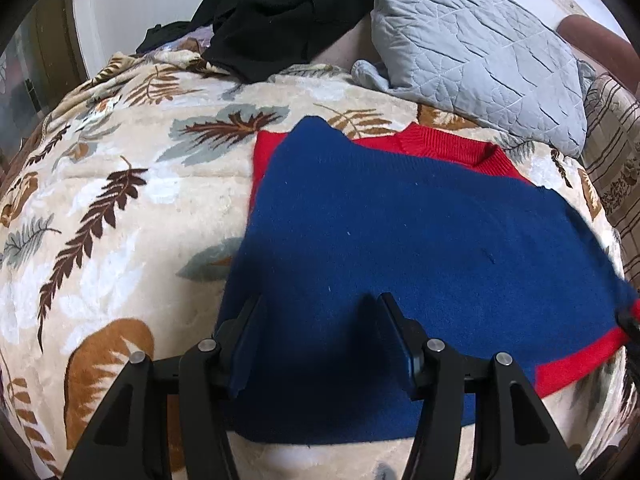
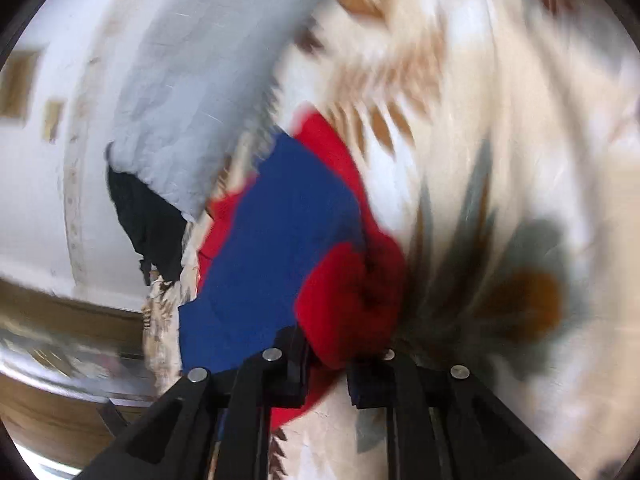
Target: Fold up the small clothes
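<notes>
A small blue and red sweater [image 1: 400,220] lies flat on a leaf-patterned blanket [image 1: 100,200], red collar at the far end. My left gripper [image 1: 320,320] is open and empty, hovering over the sweater's near blue edge. In the blurred right wrist view the same sweater [image 2: 272,248] shows, with a bunched red part [image 2: 352,300] between the fingers of my right gripper [image 2: 332,360]. The jaws stand part open around that red cloth; whether they pinch it is unclear. The right gripper's tip also shows at the edge of the left wrist view [image 1: 630,322], by the sweater's red hem.
A grey quilted pillow [image 1: 480,52] lies behind the sweater and a black garment [image 1: 272,20] beyond it to the left. A striped cushion [image 1: 616,168] sits at the right. A white wall [image 2: 40,180] and wooden floor [image 2: 48,412] lie past the bed's edge.
</notes>
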A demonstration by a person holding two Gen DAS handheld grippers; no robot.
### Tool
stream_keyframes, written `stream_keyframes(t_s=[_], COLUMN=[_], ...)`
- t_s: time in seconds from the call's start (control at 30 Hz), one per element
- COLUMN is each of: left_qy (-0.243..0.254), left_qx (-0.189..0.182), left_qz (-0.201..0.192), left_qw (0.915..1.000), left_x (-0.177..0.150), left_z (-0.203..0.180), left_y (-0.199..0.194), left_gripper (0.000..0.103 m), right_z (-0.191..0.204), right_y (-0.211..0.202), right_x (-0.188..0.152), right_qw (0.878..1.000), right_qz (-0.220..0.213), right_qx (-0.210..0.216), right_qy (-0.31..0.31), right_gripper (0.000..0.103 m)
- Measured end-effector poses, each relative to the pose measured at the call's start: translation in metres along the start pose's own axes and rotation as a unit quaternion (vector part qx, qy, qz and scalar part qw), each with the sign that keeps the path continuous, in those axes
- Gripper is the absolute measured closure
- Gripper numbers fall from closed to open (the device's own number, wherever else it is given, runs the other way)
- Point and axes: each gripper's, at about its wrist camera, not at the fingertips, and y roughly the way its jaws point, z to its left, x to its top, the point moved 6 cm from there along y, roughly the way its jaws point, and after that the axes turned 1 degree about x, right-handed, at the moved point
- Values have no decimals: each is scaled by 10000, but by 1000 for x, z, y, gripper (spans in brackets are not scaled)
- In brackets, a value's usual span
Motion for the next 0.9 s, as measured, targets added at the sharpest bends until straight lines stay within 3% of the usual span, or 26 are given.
stream_keyframes(t_s=[0.03, 0.1, 0.13, 0.17, 0.2, 0.23, 0.3, 0.43, 0.7, 0.77, 0.8, 0.9], left_qy=[-16, -47, 2, 80, 156, 176, 128, 150, 216, 215, 215, 215], left_qx=[9, 33, 57, 75, 93, 90, 51, 56, 41, 35, 38, 18], left_qz=[28, 106, 63, 15, -6, -11, -53, -158, -189, -181, -173, -178], left_qw=[10000, 9999, 10000, 9999, 9998, 9998, 9999, 9997, 9996, 9996, 9996, 9996], left_x=[1, 2, 3, 3, 4, 5, 6, 4, 2, 3, 3, 2], left_z=[0, -2, -3, -5, -6, -7, -5, -6, -7, -7, -7, -7], left_y=[5, 14, 16, 16, 16, 17, 19, 20, 19, 20, 20, 20], left_gripper=[45, 44, 43, 41, 41, 41, 40, 40, 39, 39, 39, 39], right_z=[1, -17, -33, -39, -39, -35, -25, -3, -1, 6, 8, 18], right_y=[3, 27, 40, 32, 27, 19, 3, -6, 114, 132, 138, 125], right_x=[-1, -10, -16, -13, -12, -9, 1, 41, 117, 112, 110, 116], right_qw=[9997, 9974, 9949, 9964, 9963, 9961, 9974, 9983, 9885, 9835, 9801, 9824], right_qz=[30, 549, 918, 706, 707, 770, 625, 335, 1250, 1461, 1564, 1207], right_qx=[-116, -401, -392, 45, 121, 225, 297, 340, -153, -213, -401, -470], right_qy=[-202, -226, 133, 457, 476, 380, 191, -336, -838, -1047, -1155, -1343], right_gripper=[87, 82, 80, 79, 68, 48, 20, 20, 23, 45, 79, 83])
